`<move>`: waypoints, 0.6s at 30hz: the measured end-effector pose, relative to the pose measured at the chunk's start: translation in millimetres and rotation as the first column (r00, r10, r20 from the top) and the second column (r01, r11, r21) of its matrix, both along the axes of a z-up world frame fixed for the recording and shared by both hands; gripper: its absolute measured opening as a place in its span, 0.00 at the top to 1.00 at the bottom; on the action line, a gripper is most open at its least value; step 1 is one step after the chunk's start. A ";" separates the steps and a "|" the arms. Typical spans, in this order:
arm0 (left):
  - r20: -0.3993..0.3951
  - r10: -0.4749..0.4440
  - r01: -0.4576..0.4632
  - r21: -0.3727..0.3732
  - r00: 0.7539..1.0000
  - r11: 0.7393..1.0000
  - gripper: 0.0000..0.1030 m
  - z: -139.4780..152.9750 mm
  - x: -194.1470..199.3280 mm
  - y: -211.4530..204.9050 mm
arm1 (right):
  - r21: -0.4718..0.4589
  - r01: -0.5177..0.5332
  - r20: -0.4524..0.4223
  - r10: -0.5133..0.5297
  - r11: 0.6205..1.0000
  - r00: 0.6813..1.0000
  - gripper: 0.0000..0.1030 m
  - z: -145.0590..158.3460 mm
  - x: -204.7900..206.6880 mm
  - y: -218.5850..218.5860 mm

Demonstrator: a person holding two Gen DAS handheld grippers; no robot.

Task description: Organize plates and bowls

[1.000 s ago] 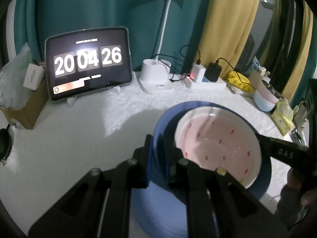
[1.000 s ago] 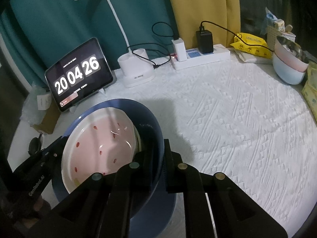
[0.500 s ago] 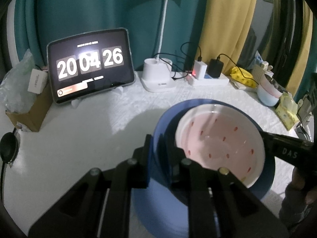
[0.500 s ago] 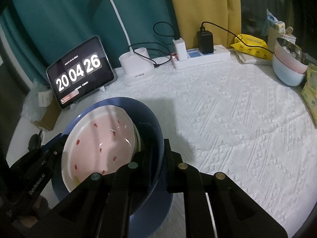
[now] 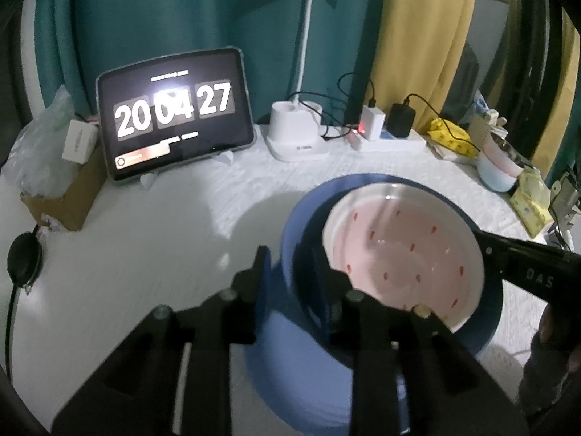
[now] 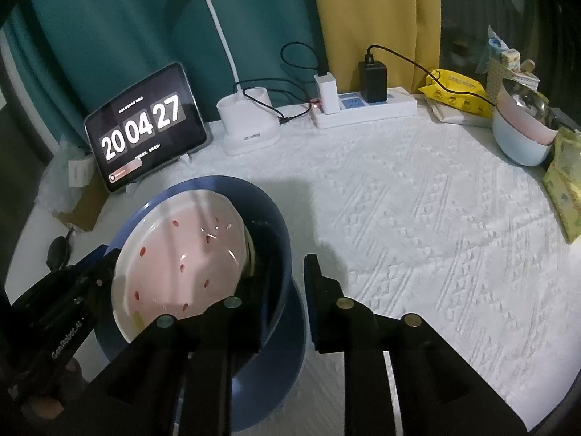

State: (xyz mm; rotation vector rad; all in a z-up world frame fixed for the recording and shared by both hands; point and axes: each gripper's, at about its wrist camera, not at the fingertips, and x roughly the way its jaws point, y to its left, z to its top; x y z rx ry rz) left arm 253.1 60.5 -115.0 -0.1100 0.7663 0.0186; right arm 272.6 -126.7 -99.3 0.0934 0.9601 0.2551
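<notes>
Bowls [image 6: 174, 265] sit nested near table edge [image 6: 25, 239]; open cloth [image 6: 435, 239] lies rightward.

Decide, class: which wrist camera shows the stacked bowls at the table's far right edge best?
The right wrist view: the stacked bowls are large and sharp, pink nested in pale blue. The left wrist view shows them small, squeezed at the frame's edge.

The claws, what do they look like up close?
Both are matte black with flat, angular linkage bars joined by round silver rivets. The left claw and the right claw each end in two dark, flat pads. White lettering runs along the side of each, seen from the other claw's camera. No cables or sleeves show clearly.
</notes>
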 end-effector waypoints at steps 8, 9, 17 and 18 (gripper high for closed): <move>-0.004 0.026 -0.026 -0.002 1.000 1.000 0.64 2.6 -9.3 2.7 | -0.003 -0.004 0.010 0.004 1.000 1.000 0.73 3.7 -9.4 -2.6; -0.002 0.030 -0.030 0.000 1.000 1.000 0.61 3.2 -10.5 2.9 | -0.005 -0.006 0.012 0.006 1.000 1.000 0.73 4.3 -10.9 -2.3; 0.007 0.032 -0.032 -0.013 0.999 0.999 0.57 6.5 -26.4 1.6 | -0.009 -0.015 0.024 0.015 1.000 1.000 0.71 8.0 -23.2 -2.2; 0.009 0.030 -0.030 -0.015 0.999 0.999 0.57 7.0 -27.9 1.0 | -0.011 -0.016 0.027 0.017 1.000 0.999 0.71 8.9 -25.1 -2.3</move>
